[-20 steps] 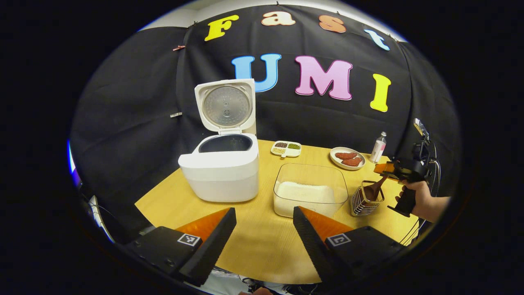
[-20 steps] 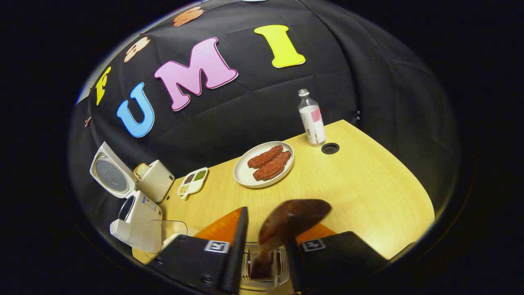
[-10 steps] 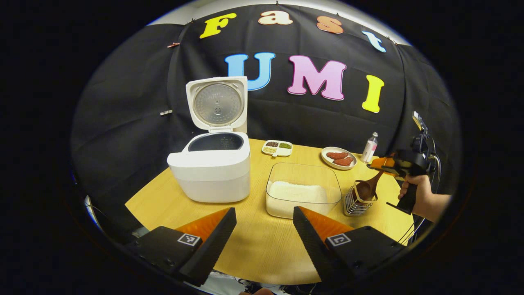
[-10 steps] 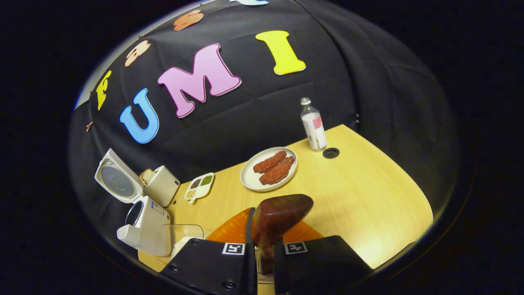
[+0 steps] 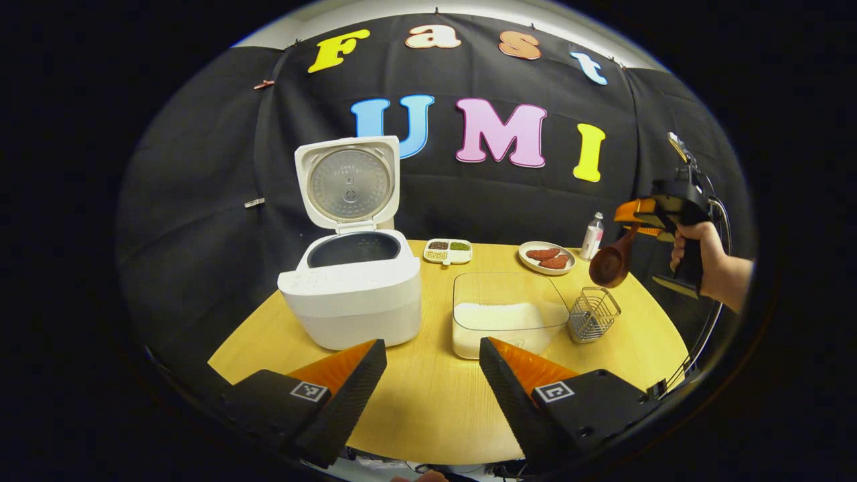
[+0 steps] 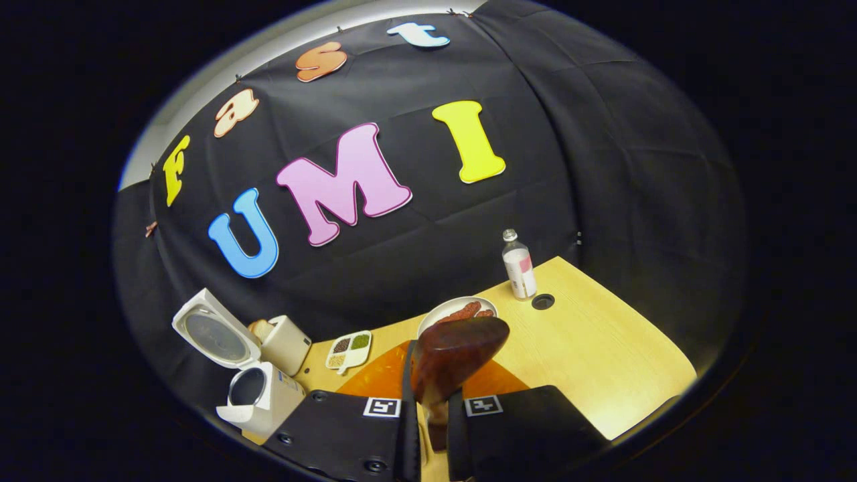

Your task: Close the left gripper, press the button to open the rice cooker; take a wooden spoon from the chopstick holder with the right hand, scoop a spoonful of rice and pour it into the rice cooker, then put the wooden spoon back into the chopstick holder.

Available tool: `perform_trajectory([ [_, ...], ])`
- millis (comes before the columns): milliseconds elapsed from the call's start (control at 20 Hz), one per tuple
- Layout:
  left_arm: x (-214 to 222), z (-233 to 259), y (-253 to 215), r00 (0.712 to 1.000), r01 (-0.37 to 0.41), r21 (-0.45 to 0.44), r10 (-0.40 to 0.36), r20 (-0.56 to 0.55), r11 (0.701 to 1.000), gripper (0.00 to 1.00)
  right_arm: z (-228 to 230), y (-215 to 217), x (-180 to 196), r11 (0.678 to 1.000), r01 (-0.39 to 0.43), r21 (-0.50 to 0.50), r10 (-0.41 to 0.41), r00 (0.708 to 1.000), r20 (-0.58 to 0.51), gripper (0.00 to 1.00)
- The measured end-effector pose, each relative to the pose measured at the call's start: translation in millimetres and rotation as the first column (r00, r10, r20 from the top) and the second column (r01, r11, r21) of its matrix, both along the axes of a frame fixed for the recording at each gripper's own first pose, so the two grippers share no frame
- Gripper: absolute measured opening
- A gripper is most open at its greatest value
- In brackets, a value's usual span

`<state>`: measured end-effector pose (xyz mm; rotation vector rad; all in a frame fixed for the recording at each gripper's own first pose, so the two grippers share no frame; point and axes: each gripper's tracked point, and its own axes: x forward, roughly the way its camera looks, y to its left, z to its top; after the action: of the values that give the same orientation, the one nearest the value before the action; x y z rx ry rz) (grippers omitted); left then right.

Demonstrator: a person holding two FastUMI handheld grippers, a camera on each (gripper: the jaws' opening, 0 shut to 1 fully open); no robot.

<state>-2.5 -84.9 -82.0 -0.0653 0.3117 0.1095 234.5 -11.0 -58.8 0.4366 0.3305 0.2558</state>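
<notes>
Two grippers are at work over a wooden table (image 5: pixel 428 408). The left gripper (image 5: pixel 432 375) hangs low at the near edge with its fingers spread wide apart and nothing between them. The right gripper (image 6: pixel 432 428), seen in the left gripper view (image 5: pixel 636 214) high at the table's right side in a person's hand (image 5: pixel 699 258), has its fingers drawn together on the handle of the wooden spoon (image 6: pixel 455 348), whose bowl (image 5: pixel 608 266) hangs in the air above and to the right of the wire chopstick holder (image 5: pixel 592 314), clear of it. The holder stands just beside the clear container of rice (image 5: pixel 505 311), which sits in the middle of the table between the holder and the white rice cooker (image 5: pixel 351 294). The cooker's lid (image 5: pixel 348 181) stands upright and open, showing the dark inner pot. Behind these, near the wall, lie a small divided dish of grains (image 5: pixel 448 251), a plate with reddish-brown pieces of food (image 5: pixel 546 256) and a small bottle (image 5: pixel 592 235). In the right gripper view the spoon's bowl covers part of the plate (image 6: pixel 445 309), a round hole in the tabletop (image 6: pixel 543 301) lies beside the bottle (image 6: pixel 519 264), and a toaster with bread (image 6: pixel 281 341) stands behind the cooker (image 6: pixel 258 398).
</notes>
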Motion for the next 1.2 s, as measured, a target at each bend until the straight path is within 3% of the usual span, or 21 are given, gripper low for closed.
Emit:
perform_trajectory([
  [200,-2.7,-6.9,21.7,1.000,0.018,0.007,-0.018,-0.002,1.000,0.96,15.7,33.1,-9.0,0.999,-0.015,0.050,0.014,1.000,0.015,0.20],
  [400,-10.1,-16.3,41.6,1.000,0.018,-0.022,-0.018,-0.015,1.000,0.96,7.8,85.5,-27.0,0.996,-0.084,0.019,0.084,0.996,0.011,0.20],
  [650,-14.9,-32.9,61.0,0.999,0.029,-0.032,-0.030,-0.032,0.999,0.96,-29.9,137.8,-41.2,0.986,-0.148,-0.081,0.147,0.989,-0.013,0.20],
  [800,-14.4,-52.5,73.2,0.997,0.035,-0.058,-0.039,-0.062,0.998,0.96,-64.5,155.9,-45.4,0.965,-0.172,-0.198,0.172,0.985,-0.017,0.20],
  [850,-13.1,-59.1,78.9,0.996,0.038,-0.045,-0.042,-0.073,0.998,0.96,-77.6,159.6,-45.1,0.953,-0.177,-0.246,0.178,0.984,-0.015,0.15],
  [900,-12.9,-66.1,86.4,0.996,0.040,-0.016,-0.041,-0.084,0.999,0.97,-88.5,162.3,-45.8,0.941,-0.182,-0.287,0.186,0.982,-0.015,0.20],
  [1000,-10.0,-74.8,105.3,0.994,0.041,0.033,-0.038,-0.099,0.999,0.97,-100.6,167.3,-47.7,0.924,-0.180,-0.336,0.192,0.981,0.002,0.20],
  [1200,-3.0,-75.4,127.9,0.994,0.046,0.029,-0.043,-0.101,0.999,0.96,-127.6,175.7,-68.1,0.898,-0.203,-0.390,0.210,0.977,-0.025,0.20],
])
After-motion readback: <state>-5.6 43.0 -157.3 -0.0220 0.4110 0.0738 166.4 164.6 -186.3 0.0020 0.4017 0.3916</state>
